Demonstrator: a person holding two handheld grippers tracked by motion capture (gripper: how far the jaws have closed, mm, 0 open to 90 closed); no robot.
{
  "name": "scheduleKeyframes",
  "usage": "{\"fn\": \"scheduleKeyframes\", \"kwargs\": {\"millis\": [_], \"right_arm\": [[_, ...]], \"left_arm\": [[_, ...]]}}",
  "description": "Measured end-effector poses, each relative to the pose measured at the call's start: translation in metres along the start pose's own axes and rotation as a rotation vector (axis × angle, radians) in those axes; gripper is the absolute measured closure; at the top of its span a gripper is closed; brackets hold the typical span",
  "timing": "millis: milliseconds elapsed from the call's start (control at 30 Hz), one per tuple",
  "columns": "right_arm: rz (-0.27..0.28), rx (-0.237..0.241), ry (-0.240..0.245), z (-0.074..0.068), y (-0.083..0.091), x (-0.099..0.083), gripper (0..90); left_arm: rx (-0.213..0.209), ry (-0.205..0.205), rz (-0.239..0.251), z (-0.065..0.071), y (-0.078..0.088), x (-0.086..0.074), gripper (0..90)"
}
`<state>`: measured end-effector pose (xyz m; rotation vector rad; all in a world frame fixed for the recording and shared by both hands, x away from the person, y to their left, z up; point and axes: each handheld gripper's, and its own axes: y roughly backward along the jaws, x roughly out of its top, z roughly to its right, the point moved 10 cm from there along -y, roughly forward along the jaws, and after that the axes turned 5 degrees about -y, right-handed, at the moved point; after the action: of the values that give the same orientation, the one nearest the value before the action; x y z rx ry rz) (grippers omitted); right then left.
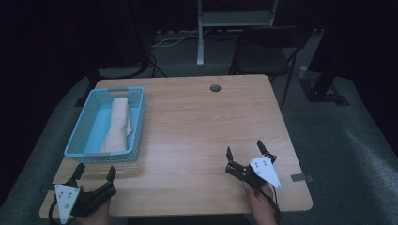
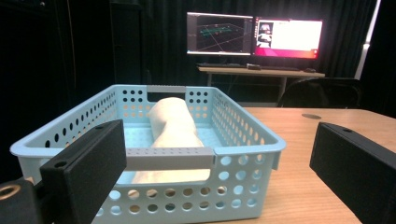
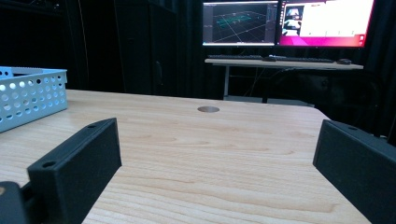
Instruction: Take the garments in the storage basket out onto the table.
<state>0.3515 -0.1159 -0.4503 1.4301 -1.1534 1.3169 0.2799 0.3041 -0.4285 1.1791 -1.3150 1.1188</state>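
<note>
Each hand-held gripper, left and right, is black with two blocky, rectangular jaws. A grey three-cornered plate with small dark screws tops each one. A black cable trails from each.

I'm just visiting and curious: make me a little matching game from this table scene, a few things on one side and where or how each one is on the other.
Things:
1. basket
2. cloth
3. left claw
4. right claw

Places or states:
A. lying inside the basket
B. open, over the table's near right part
C. on the table's left side
D. open, just in front of the basket

Pairs: 1-C, 2-A, 3-D, 4-B
</note>
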Motion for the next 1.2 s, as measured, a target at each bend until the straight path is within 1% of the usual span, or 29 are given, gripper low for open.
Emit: {"fn": "scheduleKeyframes", "kwargs": {"millis": [33, 100, 200, 367, 467, 600, 633, 700, 733, 767, 833, 867, 933, 1000, 1100, 1133, 1200], "right_arm": [[0.000, 0.000, 0.001, 0.000, 0.000, 0.000, 0.2], [0.000, 0.000, 0.001, 0.000, 0.000, 0.000, 0.2], [0.000, 0.000, 0.001, 0.000, 0.000, 0.000, 0.2], [0.000, 0.000, 0.001, 0.000, 0.000, 0.000, 0.2], [0.000, 0.000, 0.001, 0.000, 0.000, 0.000, 0.2], [0.000, 0.000, 0.001, 0.000, 0.000, 0.000, 0.2], [0.000, 0.000, 0.001, 0.000, 0.000, 0.000, 0.2], [0.000, 0.000, 0.001, 0.000, 0.000, 0.000, 0.2], [0.000, 0.000, 0.001, 0.000, 0.000, 0.000, 0.2], [0.000, 0.000, 0.001, 0.000, 0.000, 0.000, 0.2], [0.000, 0.000, 0.001, 0.000, 0.000, 0.000, 0.2], [0.000, 0.000, 0.001, 0.000, 0.000, 0.000, 0.2], [0.000, 0.000, 0.001, 0.000, 0.000, 0.000, 0.2], [0.000, 0.000, 0.001, 0.000, 0.000, 0.000, 0.2], [0.000, 0.000, 0.001, 0.000, 0.000, 0.000, 0.2], [0.000, 0.000, 0.001, 0.000, 0.000, 0.000, 0.2], [0.000, 0.000, 0.001, 0.000, 0.000, 0.000, 0.2]], "left_arm": [[0.004, 0.005, 0.004, -0.002, -0.001, 0.003, 3.3], [0.004, 0.005, 0.004, -0.002, -0.001, 0.003, 3.3], [-0.008, 0.020, -0.002, -0.003, -0.004, 0.009, 3.4], [-0.003, 0.024, 0.000, -0.005, -0.006, 0.015, 3.4], [0.009, 0.031, -0.017, -0.010, -0.010, 0.019, 3.3], [0.019, 0.038, -0.027, -0.013, -0.014, 0.024, 3.4], [0.019, 0.038, -0.027, -0.013, -0.014, 0.024, 3.4], [0.015, 0.046, -0.040, -0.015, -0.017, 0.029, 3.4], [0.017, 0.050, -0.038, -0.016, -0.018, 0.032, 3.4], [0.017, 0.050, -0.038, -0.016, -0.018, 0.032, 3.4], [0.020, 0.041, -0.043, -0.016, -0.022, 0.038, 3.4], [0.020, 0.030, -0.048, -0.016, -0.024, 0.043, 3.3], [0.020, 0.030, -0.048, -0.016, -0.024, 0.043, 3.3], [0.024, 0.020, -0.049, -0.017, -0.026, 0.047, 3.3], [0.025, 0.028, -0.052, -0.020, -0.028, 0.051, 3.3], [0.024, 0.029, -0.068, -0.022, -0.029, 0.051, 3.4], [0.024, 0.031, -0.075, -0.023, -0.029, 0.051, 3.4]]}}
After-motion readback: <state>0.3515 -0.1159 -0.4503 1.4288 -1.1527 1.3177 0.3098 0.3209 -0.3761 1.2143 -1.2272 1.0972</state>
